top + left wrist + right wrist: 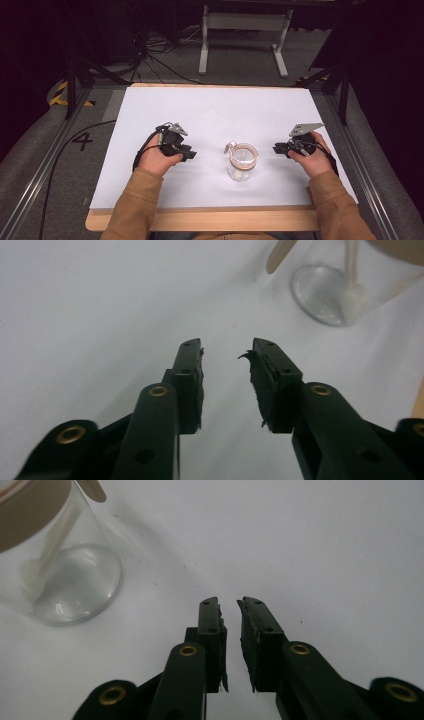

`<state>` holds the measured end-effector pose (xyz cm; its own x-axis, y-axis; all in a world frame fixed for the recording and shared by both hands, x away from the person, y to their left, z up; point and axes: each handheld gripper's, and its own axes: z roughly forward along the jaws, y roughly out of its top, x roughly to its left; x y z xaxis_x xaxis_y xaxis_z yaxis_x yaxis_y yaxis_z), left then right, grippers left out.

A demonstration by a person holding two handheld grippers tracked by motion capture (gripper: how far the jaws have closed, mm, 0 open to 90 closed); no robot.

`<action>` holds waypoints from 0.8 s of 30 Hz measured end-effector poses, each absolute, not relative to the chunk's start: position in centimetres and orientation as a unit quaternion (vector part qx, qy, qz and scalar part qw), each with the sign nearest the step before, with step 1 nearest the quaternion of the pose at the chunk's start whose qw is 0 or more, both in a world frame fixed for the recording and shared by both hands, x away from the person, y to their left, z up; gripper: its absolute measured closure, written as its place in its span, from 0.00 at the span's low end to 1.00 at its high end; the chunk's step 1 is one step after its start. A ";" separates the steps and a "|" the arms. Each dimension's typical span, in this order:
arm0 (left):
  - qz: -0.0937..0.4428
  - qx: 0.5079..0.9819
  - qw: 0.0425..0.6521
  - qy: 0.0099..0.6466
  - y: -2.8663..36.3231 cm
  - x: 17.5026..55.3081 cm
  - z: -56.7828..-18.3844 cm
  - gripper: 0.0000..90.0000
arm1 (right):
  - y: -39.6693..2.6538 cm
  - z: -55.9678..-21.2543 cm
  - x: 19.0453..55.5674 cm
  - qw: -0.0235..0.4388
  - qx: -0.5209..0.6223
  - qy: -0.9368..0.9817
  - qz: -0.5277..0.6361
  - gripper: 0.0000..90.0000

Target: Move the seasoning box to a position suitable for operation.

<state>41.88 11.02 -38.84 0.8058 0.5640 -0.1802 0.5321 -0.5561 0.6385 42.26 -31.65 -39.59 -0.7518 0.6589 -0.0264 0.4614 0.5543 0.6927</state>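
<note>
— High view?
— Clear glass jar (242, 162) stands upright on the white table (210, 115). My left gripper (189, 152) is left of the jar, my right gripper (278, 148) right of it, both apart from it.
— Left gripper view?
— Jaws parted, nothing between them; jar base (327, 297) is ahead, up right, with a pale stick (352, 270) inside.
— Right gripper view?
— Jaws nearly together, slim gap, gripping nothing; jar (55, 565) is up left.

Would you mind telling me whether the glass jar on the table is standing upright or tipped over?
Upright. The glass jar sits on its round base on the white table, its banded rim facing up, with a pale stick leaning inside.
</note>
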 end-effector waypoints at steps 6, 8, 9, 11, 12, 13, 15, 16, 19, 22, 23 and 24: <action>0.016 0.883 0.353 0.308 11.0 41.9 -38.7 0.87 | -32.0 -39.6 42.1 0.127 0.332 0.863 0.359 0.91; 0.014 0.883 0.355 0.307 10.8 41.9 -38.7 0.88 | -32.1 -39.7 42.0 0.124 0.332 0.863 0.360 0.91; 0.015 0.885 0.354 0.304 10.7 41.9 -38.7 0.89 | -32.1 -39.7 42.0 0.122 0.332 0.863 0.359 0.91; 0.018 0.884 0.358 0.301 10.6 41.9 -38.6 0.91 | -32.1 -39.7 42.0 0.121 0.333 0.863 0.360 0.91; 0.018 0.883 0.363 0.296 10.5 41.8 -38.5 0.91 | -32.0 -39.7 41.9 0.119 0.333 0.863 0.361 0.91; 0.016 0.884 0.366 0.291 10.3 41.8 -38.4 0.95 | -32.0 -39.7 41.8 0.120 0.332 0.862 0.363 0.91; 0.003 0.884 0.376 0.278 9.9 41.6 -38.2 1.00 | -32.1 -39.6 41.5 0.119 0.332 0.862 0.363 0.92; -0.001 0.883 0.388 0.265 9.3 41.6 -38.1 1.00 | -32.1 -39.6 41.3 0.118 0.330 0.862 0.365 0.92; -0.011 0.886 0.393 0.245 8.5 41.7 -38.1 1.00 | -32.2 -39.5 40.9 0.119 0.328 0.862 0.366 0.92; -0.039 0.888 0.403 0.217 7.6 41.9 -38.1 1.00 | -32.5 -39.5 40.4 0.117 0.322 0.861 0.375 0.92; -0.047 0.888 0.407 0.208 7.1 41.9 -38.2 1.00 | -32.6 -39.5 40.2 0.115 0.322 0.861 0.378 0.92; -0.048 0.889 0.407 0.202 6.8 42.0 -38.2 1.00 | -32.7 -39.6 40.1 0.112 0.319 0.861 0.380 0.92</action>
<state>42.05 6.84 -38.20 0.9139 0.3201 -0.2497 0.3982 -0.5870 0.7049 40.06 -32.74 -39.58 -0.7711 0.6348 0.0496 0.4645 0.5074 0.7258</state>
